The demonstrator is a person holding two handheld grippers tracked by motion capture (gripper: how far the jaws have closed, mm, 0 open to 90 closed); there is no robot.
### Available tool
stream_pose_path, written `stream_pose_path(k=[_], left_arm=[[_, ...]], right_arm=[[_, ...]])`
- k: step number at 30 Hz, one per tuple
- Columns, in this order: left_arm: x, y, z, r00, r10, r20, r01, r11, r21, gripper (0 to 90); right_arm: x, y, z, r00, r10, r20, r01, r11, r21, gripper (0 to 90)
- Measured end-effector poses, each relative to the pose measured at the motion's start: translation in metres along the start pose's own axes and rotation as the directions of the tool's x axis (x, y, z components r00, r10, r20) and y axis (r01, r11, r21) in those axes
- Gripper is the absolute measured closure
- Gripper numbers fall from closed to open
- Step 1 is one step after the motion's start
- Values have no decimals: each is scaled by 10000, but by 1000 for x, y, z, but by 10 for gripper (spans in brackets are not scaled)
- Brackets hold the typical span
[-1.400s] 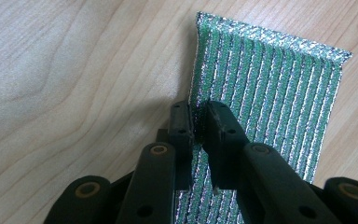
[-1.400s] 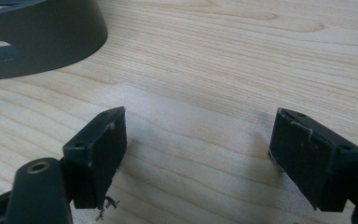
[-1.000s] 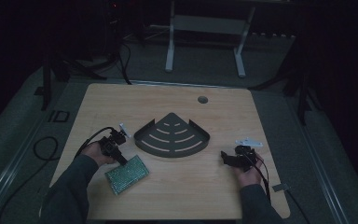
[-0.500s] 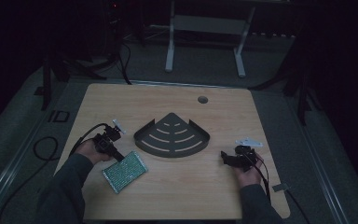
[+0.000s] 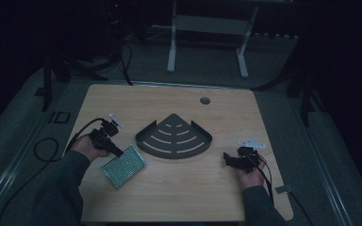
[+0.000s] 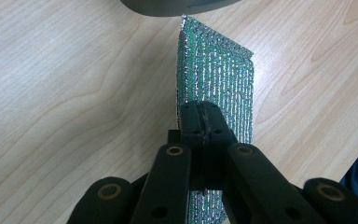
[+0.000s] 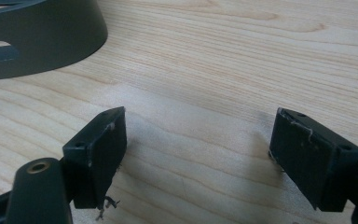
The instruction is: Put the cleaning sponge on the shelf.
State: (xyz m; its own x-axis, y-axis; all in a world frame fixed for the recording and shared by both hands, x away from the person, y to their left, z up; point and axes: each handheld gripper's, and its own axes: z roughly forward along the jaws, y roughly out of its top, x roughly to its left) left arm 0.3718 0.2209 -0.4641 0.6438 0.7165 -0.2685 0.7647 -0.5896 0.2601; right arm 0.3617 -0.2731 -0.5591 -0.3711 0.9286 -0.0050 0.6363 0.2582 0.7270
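A green perforated circuit board (image 5: pixel 123 165) covered in silvery solder dots lies at the front left of the wooden table (image 5: pixel 179 202). My left gripper (image 5: pixel 117 151) is shut on its near edge. In the left gripper view the board (image 6: pixel 219 84) stands on edge between the closed jaws of the left gripper (image 6: pixel 200 122). A dark quarter-round corner shelf (image 5: pixel 175 139) with curved slots sits in the middle. My right gripper (image 5: pixel 227 159) rests at the front right, open with nothing between its fingers; in its own view the right gripper (image 7: pixel 198 149) faces bare wood, the shelf (image 7: pixel 37 37) at upper left.
A round cable hole (image 5: pixel 205 100) is near the table's far edge. A small pale bracket (image 5: pixel 251 142) lies beside my right hand. Cables (image 5: pixel 47 150) trail off the left side. A white desk frame (image 5: pixel 207 28) stands on the floor beyond.
My left gripper has pulled left and slightly back, dragging the circuit board with it. The right gripper has stayed put.
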Motion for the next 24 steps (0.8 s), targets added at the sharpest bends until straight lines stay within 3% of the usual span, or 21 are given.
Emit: stream_pose_path(k=[24], left_arm=[[-5,18,-23,9996,243,-161,-244,9997,-37,900]], right_arm=[[0,0,0,10000,3,-1,-3,10000,1,182]])
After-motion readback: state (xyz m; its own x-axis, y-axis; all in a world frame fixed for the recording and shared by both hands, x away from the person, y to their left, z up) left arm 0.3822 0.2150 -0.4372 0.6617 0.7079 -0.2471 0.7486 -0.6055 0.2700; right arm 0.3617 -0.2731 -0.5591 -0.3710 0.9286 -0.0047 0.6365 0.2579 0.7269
